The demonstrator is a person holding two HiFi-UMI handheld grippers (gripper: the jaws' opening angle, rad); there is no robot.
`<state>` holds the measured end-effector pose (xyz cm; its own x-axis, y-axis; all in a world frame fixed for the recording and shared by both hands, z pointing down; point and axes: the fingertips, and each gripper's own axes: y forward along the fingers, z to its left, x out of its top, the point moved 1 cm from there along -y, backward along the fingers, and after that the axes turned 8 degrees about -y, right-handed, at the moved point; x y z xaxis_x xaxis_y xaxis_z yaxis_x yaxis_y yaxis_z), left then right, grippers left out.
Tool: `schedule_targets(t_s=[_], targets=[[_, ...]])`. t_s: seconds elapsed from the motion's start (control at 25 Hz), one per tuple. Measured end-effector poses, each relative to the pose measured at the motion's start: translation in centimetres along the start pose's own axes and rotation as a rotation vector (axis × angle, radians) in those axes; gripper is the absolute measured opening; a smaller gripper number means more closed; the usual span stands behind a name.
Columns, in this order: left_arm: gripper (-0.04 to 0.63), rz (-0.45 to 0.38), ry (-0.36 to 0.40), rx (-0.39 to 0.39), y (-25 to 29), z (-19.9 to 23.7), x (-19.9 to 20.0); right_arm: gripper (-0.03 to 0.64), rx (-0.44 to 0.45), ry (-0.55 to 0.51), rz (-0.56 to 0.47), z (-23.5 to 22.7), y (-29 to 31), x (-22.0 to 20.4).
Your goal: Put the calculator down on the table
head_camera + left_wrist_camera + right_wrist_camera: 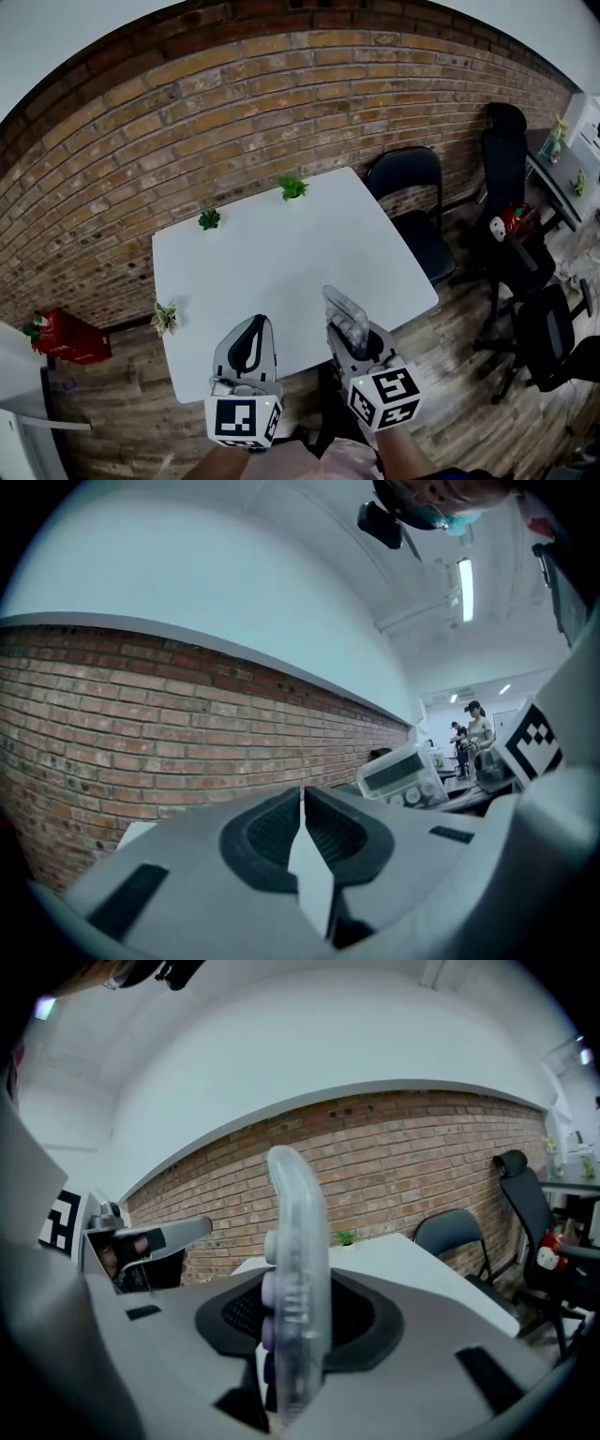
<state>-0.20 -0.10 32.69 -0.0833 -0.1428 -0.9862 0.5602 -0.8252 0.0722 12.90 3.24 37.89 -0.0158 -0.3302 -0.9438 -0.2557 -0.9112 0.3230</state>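
Observation:
A clear-cased calculator (343, 313) stands on edge in my right gripper (360, 345), over the near right part of the white table (281, 262). The right gripper view shows the calculator (296, 1241) edge-on, upright, with both pads of the right gripper (298, 1321) pressed on it. From the left gripper view I see the calculator's display side (403, 772) off to the right. My left gripper (252, 334) hovers beside it over the table's near edge. The left gripper (302, 810) is shut, pads together with nothing between them.
Three small potted plants stand on the table: one at the far edge (292, 187), one at the far left (209, 219), one at the left edge (165, 319). A black chair (412, 202) stands at the table's right, office chairs (539, 328) farther right. A brick wall (187, 122) runs behind.

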Motion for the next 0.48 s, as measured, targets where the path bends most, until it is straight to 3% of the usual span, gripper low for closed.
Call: schedule_targets(t_s=[0.2,0.48], targets=[[0.023,0.013,0.026,0.076,4.9,0.0,0.0,0.135,0.089,-0.002,0.035,-3.6,4.2,0.4],[0.023,-0.041,0.056,0.188,10.4,1.2,2.5,0.135,0.209,-0.057,0.01,-6.9,10.0,4.4]])
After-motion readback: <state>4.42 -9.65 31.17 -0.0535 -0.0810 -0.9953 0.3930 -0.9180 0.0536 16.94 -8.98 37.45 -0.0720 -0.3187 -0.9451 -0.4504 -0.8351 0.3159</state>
